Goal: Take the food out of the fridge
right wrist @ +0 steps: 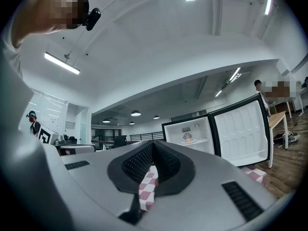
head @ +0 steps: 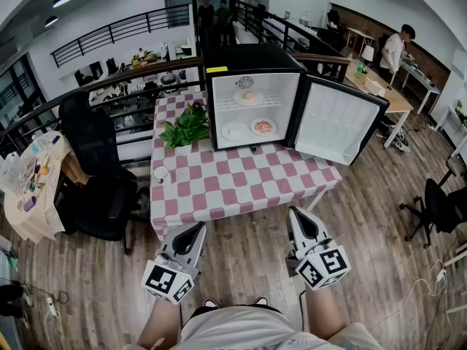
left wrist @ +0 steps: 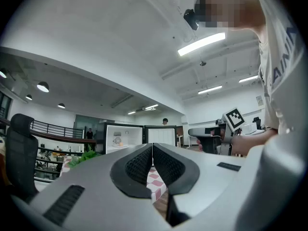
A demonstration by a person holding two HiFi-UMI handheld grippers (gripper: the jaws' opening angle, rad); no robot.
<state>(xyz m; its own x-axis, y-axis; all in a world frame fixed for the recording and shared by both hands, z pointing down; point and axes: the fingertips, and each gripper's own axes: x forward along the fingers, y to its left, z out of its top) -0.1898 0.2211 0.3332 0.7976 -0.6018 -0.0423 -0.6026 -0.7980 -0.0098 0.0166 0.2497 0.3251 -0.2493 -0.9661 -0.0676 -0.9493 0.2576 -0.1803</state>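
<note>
A black mini fridge [head: 252, 64] stands at the back of a table with a pink-and-white checked cloth [head: 241, 184], its door [head: 337, 122] swung open to the right. A plate of food [head: 248, 96] sits on the upper shelf. Below it are a white plate [head: 235, 130] and another plate of food [head: 263, 127]. My left gripper [head: 197, 229] and right gripper [head: 295, 214] are held level in front of the table, well short of the fridge. Both are shut with nothing between the jaws. The right gripper view shows the fridge [right wrist: 190, 136] ahead past the shut right gripper [right wrist: 153, 144].
On the cloth are a green potted plant [head: 186, 126] left of the fridge and a small cup [head: 160, 173]. A black office chair [head: 95, 170] and a cluttered side table [head: 33, 184] stand to the left. Another chair [head: 438, 206] is at the right, and people are in the background.
</note>
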